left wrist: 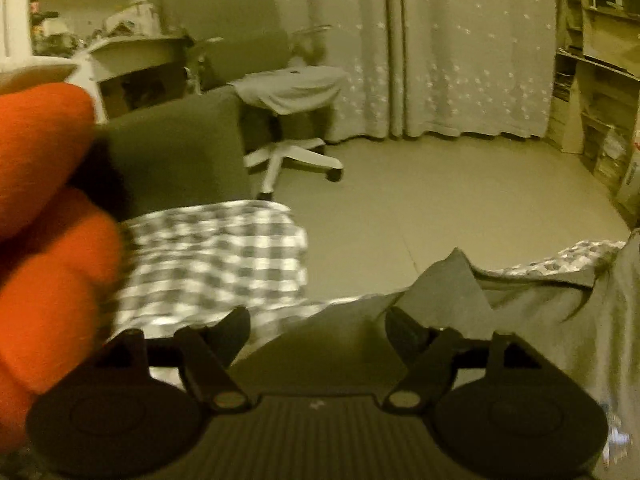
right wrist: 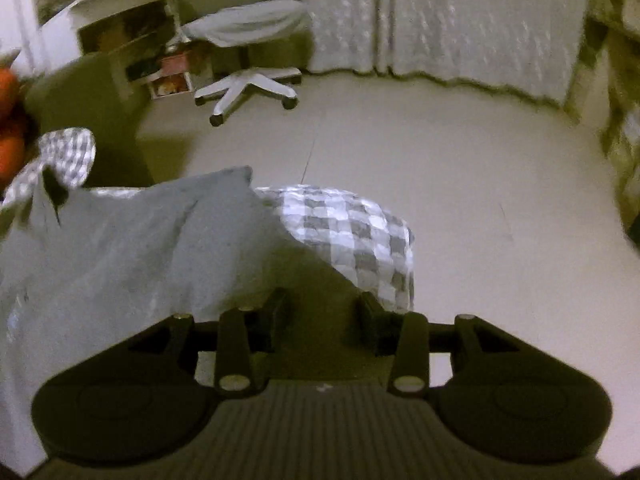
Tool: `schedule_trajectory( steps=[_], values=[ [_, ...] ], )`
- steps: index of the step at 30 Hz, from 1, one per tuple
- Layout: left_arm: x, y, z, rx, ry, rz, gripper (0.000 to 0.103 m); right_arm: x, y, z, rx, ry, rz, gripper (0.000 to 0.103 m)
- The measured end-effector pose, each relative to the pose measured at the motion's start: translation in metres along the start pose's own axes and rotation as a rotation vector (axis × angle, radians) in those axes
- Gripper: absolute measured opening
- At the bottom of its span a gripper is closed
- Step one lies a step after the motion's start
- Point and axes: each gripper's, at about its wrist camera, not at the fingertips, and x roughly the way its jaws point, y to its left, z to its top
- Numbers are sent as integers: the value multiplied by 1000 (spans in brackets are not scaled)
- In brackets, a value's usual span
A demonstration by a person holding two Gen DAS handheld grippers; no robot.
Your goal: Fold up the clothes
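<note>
left wrist view: my left gripper (left wrist: 318, 326) spread wide, empty, over grey garment (left wrist: 540, 312) on checked cover (left wrist: 208, 264). right gripper (right wrist: 320, 312) part open, nothing pinched. step: reaching for hem. next: close on edge.

Your left gripper (left wrist: 318, 326) is matte black: a ribbed, ridged deck fills the bottom centre of its view, with a small pale mark at its front edge. At about 7 and 5 o'clock sit two round, smooth black housings. Two slanted link arms rise from the deck, each pinned by a pale round screw head, and a thin black crossbar runs behind them. The fingers (left wrist: 230, 328) are short, dark and tapered. Your right gripper (right wrist: 320, 314) has the same build, with blockier fingers (right wrist: 370, 314). At 9 o'clock in the left view, you wear a bright orange glove (left wrist: 44, 216).
</note>
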Motion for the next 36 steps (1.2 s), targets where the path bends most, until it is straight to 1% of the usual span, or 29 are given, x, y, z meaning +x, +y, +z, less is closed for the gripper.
schedule_trajectory(
  steps=[1,2,4,5,6,7,8,9,11,13,14,15,18,19,20,21,22,23,24,25,26,27,28,31,32,33,34,35,36],
  values=[
    [4,-5,1,7,-5,-18,75,-1,5,2,-25,-3,-2,6],
    [9,-10,1,20,-14,-43,75,-5,9,2,-54,-10,-17,3],
    [18,-22,1,66,-17,-86,73,-10,22,5,-128,-43,-56,3],
    [22,-28,1,91,-10,-96,64,-15,25,8,-149,-63,-80,3],
    [28,-34,0,117,2,-101,55,-21,26,12,-161,-84,-105,3],
    [32,-37,0,125,13,-98,19,-28,26,16,-158,-111,-120,3],
    [35,-37,1,115,15,-89,1,-35,26,20,-152,-139,-133,3],
    [37,-38,1,105,18,-80,1,-40,26,23,-150,-159,-146,3],
    [38,-35,3,70,9,-55,0,-46,31,25,-186,-180,-188,2],
    [28,-20,9,-20,-38,-16,0,-50,37,26,-230,-193,-233,2],
    [21,-9,14,-81,-61,-7,0,-51,37,25,-241,-207,-248,2],
    [13,0,19,-124,-87,4,0,-56,38,25,-255,-237,-256,2],
    [-6,18,30,-182,-154,39,0,-67,46,28,-307,-323,-273,2],
    [-5,18,30,-172,-156,45,0,-71,49,30,-320,-335,-270,2],
    [0,15,30,-154,-141,41,1,-67,51,31,-328,-329,-268,2],
    [7,10,28,-125,-111,31,1,-62,51,30,-337,-305,-276,2],
    [15,4,25,-98,-69,39,6,-50,51,29,-345,-263,-309,2],
    [23,-1,22,-83,-30,72,5,-38,50,25,-347,-225,-351,2],
    [29,-3,18,-81,1,94,5,-19,49,17,-366,-167,-388,2],
    [31,0,15,-99,14,90,5,0,48,8,-387,-105,-424,2],
    [29,6,14,-125,13,75,5,12,48,-1,-420,-64,-444,2],
    [27,13,13,-152,7,65,5,18,47,-7,-446,-33,-439,2],
    [24,20,12,-178,2,55,5,18,43,-9,-443,-10,-408,2],
    [17,36,10,-190,3,48,6,4,24,-7,-365,28,-263,2],
    [14,39,8,-192,10,39,7,-3,17,-6,-344,33,-229,2],
    [12,43,6,-197,17,33,10,-6,12,-4,-322,46,-208,3],
    [9,44,5,-200,29,30,24,-7,7,-3,-301,59,-189,3],
    [6,46,2,-201,38,31,42,-8,3,-2,-280,71,-171,7],
    [3,50,-1,-202,41,35,50,-9,0,1,-252,68,-156,14]
  ],
)
